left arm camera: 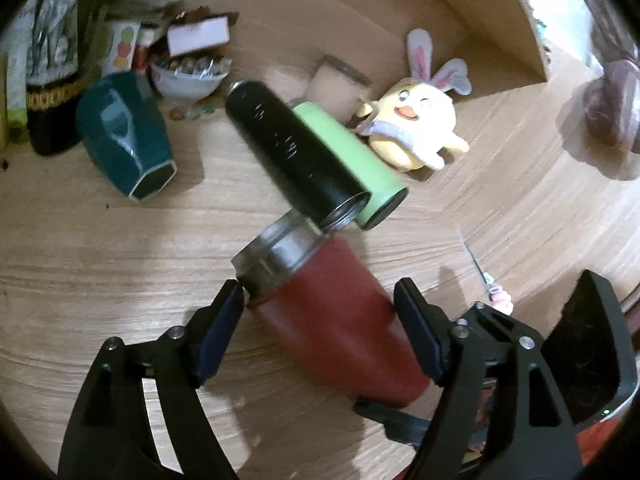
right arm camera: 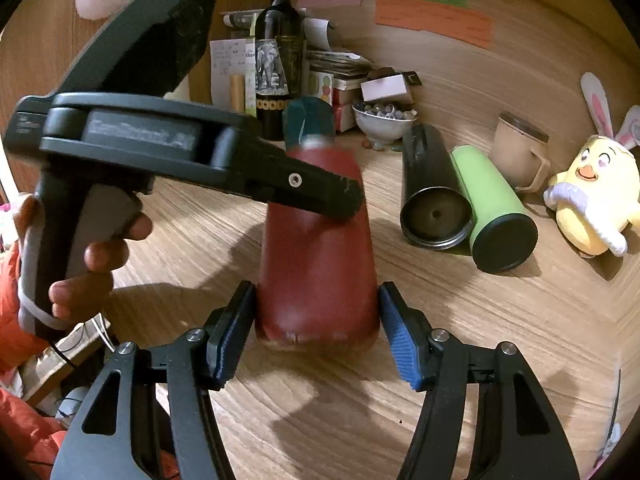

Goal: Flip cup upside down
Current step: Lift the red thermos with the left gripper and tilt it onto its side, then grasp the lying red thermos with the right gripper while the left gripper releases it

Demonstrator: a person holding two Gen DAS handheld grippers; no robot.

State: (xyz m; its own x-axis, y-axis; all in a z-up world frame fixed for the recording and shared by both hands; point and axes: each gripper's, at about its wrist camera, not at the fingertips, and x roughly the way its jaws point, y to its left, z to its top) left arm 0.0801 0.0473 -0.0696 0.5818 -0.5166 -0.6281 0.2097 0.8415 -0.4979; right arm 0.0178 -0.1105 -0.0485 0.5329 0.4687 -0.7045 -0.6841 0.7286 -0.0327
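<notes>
Left-wrist view, left to right. A teal vase [left arm camera: 128, 140] is seen lying at about ten o'clock on the wooden table [left arm camera: 100, 248]; a black flask [left arm camera: 292, 152] and a green flask [left arm camera: 352, 160] lie side by side near twelve o'clock, and a plush chick [left arm camera: 416, 124] at one o'clock. The red cup [left arm camera: 332, 320] is seen between the fingers of the left gripper [left arm camera: 320, 296], its long axis running from the steel rim at eleven o'clock to the base at five o'clock. The jaws are spread wide; the left pad touches the cup near the rim and the right pad lies against its side, but a firm clamp cannot be confirmed. Whether the cup rests on the table or is lifted cannot be told.

Right-wrist view, left to right. The left gripper's body is seen at nine to ten o'clock, held by a hand [right arm camera: 92, 256], one finger laid across the cup's upper side. The cup's base faces the camera, its axis pointing away toward twelve o'clock, and sits between the pads of the right gripper [right arm camera: 316, 312]. These jaws are spread slightly wider than the cup; the left pad is just beside it, and a narrow gap shows at the right pad.

Both grippers are judged equally near. The rim end is shown only by the left view, the base only by the right.
</notes>
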